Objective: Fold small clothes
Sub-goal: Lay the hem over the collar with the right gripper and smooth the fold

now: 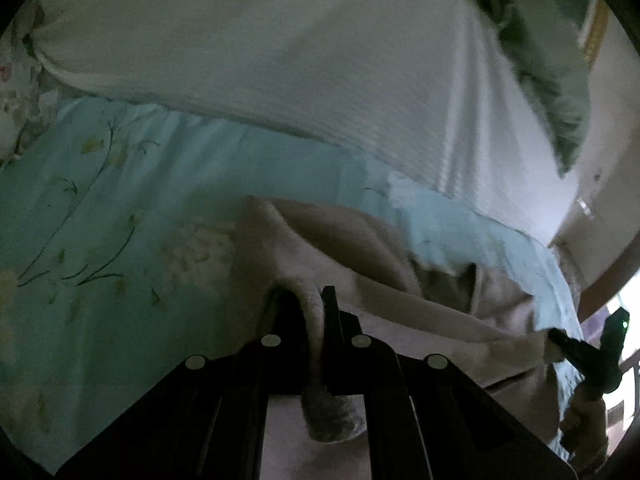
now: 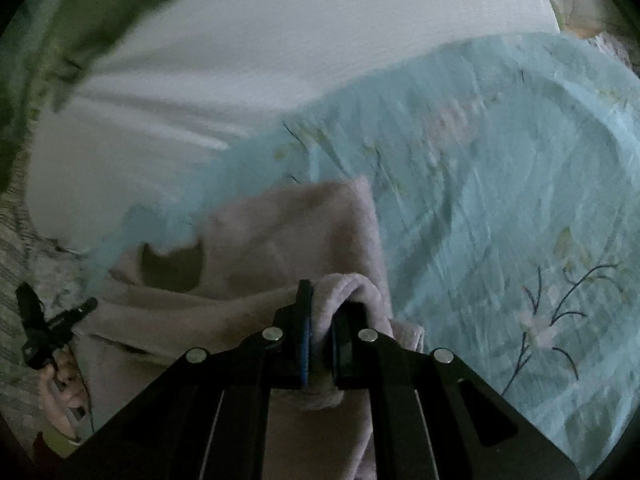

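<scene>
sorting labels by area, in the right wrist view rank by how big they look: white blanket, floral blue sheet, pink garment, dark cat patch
1. floral blue sheet and white blanket: look alike, unranked.
2. pink garment, though it is nearest the camera.
3. dark cat patch.

Floral turquoise bedsheet (image 1: 120, 208), white blanket (image 1: 280, 60), perhaps a green pillow (image 1: 540, 60).
</scene>
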A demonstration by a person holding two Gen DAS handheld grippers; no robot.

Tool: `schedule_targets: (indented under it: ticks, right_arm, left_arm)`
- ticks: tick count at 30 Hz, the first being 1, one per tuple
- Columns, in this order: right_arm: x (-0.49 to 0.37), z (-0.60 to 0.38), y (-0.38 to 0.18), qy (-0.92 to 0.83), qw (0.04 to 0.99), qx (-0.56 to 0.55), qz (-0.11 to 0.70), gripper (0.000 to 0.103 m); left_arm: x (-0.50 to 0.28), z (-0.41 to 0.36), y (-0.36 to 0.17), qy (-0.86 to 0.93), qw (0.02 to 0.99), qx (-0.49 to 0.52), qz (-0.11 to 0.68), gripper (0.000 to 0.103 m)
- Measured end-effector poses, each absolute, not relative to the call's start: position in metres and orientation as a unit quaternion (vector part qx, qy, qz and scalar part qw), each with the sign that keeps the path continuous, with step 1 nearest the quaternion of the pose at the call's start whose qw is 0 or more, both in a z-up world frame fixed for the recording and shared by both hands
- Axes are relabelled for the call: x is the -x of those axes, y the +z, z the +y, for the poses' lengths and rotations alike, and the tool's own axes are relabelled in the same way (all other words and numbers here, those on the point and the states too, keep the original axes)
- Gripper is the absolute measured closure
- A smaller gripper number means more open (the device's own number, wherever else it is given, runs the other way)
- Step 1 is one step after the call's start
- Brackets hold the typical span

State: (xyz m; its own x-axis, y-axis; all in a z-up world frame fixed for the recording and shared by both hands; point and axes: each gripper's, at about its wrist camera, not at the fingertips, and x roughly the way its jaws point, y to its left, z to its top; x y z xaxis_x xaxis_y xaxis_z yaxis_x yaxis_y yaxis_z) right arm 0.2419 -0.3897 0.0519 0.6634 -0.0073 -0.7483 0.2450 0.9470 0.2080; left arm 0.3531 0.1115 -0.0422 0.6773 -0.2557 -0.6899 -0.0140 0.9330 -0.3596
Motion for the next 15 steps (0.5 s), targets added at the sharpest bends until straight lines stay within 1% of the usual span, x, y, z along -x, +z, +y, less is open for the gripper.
schedule_targets:
  ticks: [2,3,6,7,8,9,10,11,13,15]
  right_arm:
    - [-0.243,-0.394,0.050,-0.073,0.895,-0.160,0.410,0.094]
    - [-0.240,-0.395,0.053,-0.069,0.896,-0.168,0.405,0.094]
    - [-0.223,-0.394,0.072,-0.061,0.902,-0.177,0.389,0.090]
    - [-0.216,-0.393,0.078,-0.067,0.904,-0.175,0.385,0.082]
    - [-0.210,-0.392,0.083,-0.074,0.907,-0.169,0.378,0.068]
    - [-0.199,-0.386,0.092,-0.081,0.915,-0.155,0.363,0.061]
    - [-0.188,-0.379,0.098,-0.079,0.923,-0.141,0.348,0.055]
    - [-0.182,-0.372,0.101,-0.073,0.928,-0.131,0.342,0.055]
    - [-0.171,-0.347,0.100,-0.039,0.930,-0.108,0.348,0.055]
    - [-0.170,-0.315,0.085,0.027,0.922,-0.083,0.376,0.055]
  left_arm:
    - [-0.368,0.113,-0.060,-0.055,0.891,0.172,0.417,0.097]
    - [-0.370,0.113,-0.066,-0.053,0.888,0.171,0.423,0.095]
    - [-0.367,0.113,-0.071,-0.056,0.887,0.162,0.428,0.093]
    - [-0.363,0.114,-0.069,-0.057,0.889,0.162,0.425,0.086]
    - [-0.355,0.115,-0.064,-0.055,0.892,0.159,0.419,0.080]
    - [-0.348,0.116,-0.059,-0.053,0.896,0.155,0.414,0.064]
    - [-0.336,0.115,-0.051,-0.052,0.903,0.146,0.401,0.053]
    - [-0.328,0.114,-0.046,-0.055,0.906,0.142,0.394,0.050]
    - [-0.303,0.107,-0.035,-0.081,0.910,0.134,0.384,0.050]
    - [-0.281,0.091,-0.032,-0.115,0.908,0.127,0.382,0.050]
